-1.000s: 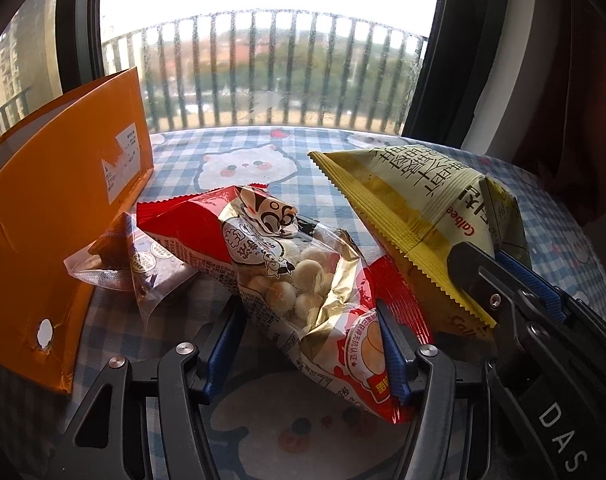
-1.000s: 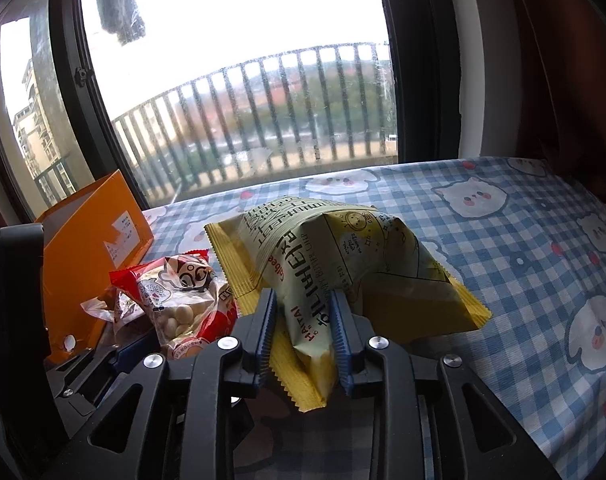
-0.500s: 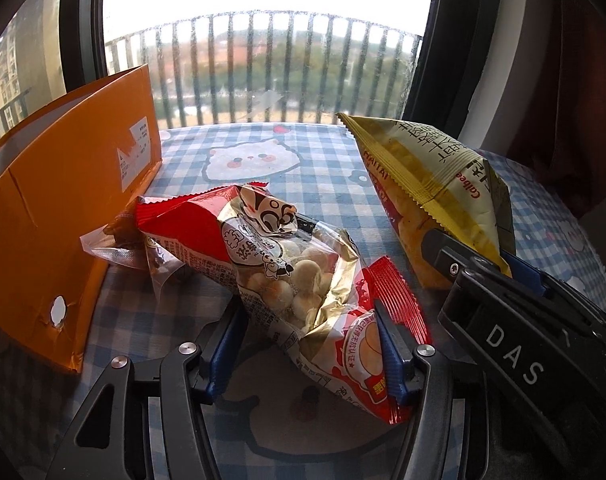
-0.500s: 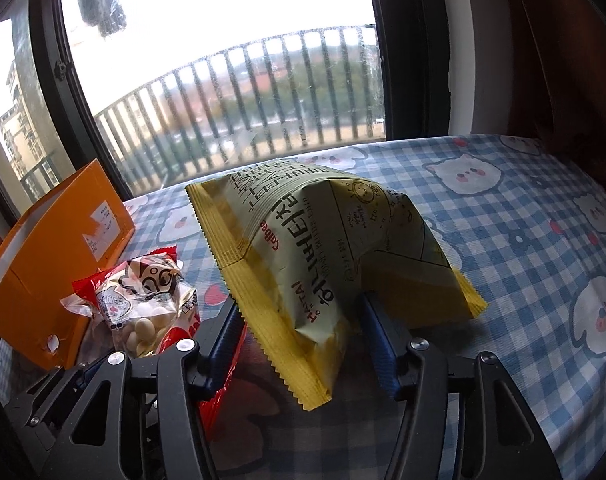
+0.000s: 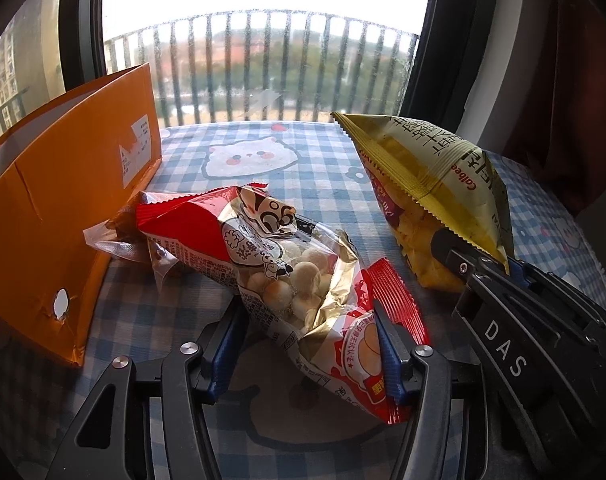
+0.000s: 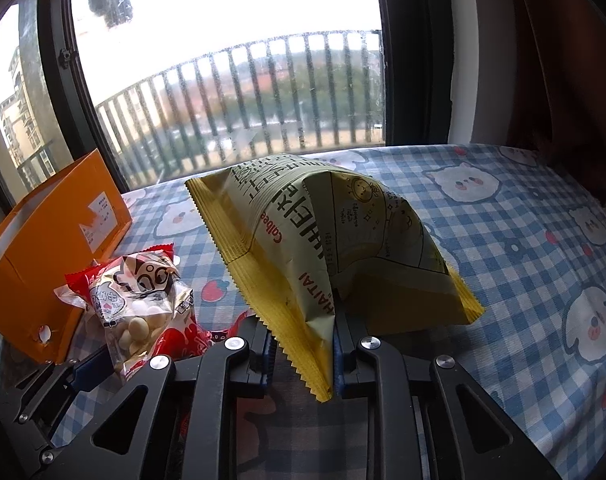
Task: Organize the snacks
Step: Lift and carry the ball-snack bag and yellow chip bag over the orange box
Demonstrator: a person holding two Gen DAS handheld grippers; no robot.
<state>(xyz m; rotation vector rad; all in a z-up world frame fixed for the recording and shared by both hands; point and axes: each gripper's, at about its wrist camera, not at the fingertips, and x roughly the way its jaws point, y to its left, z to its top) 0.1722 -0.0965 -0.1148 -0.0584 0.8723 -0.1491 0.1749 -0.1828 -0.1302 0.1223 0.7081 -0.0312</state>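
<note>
Snacks lie on a blue checked cloth (image 5: pixel 311 160) printed with white cats, in front of a window with a railing outside. From the left wrist camera, a red and clear bag of small round biscuits (image 5: pixel 287 276) sits at the centre, running from about 10 o'clock down to 5 o'clock. The left gripper (image 5: pixel 307 340) points forward and downward at it, and its two blue pads (image 5: pixel 387 356) sit against the bag's lower sides, with the bag's red end sticking out past the right-hand pad at 4 o'clock. Its jaws stand about half open, filled by the bag's width. A small clear packet (image 5: pixel 119 240) peeks out behind the bag at 9 o'clock, just beside an orange box (image 5: pixel 63 200) that stands upright along the left edge.

At 2 o'clock in the same view a yellow chip bag (image 5: pixel 435 184) is tilted up on its lower end, with the right gripper (image 5: pixel 487 264) reaching in from 4 o'clock to its bottom corner.

From the right wrist camera, the chip bag (image 6: pixel 323 232) fills the centre, puffed and leaning back toward 12 o'clock. The right gripper (image 6: pixel 303 344) also angles downward, its jaws closing, narrowed onto the bag's serrated yellow edge, with the pads pressed to either side of that folded seam. The biscuit bag (image 6: pixel 143 304) and orange box (image 6: pixel 51 240) sit at 9 o'clock.
</note>
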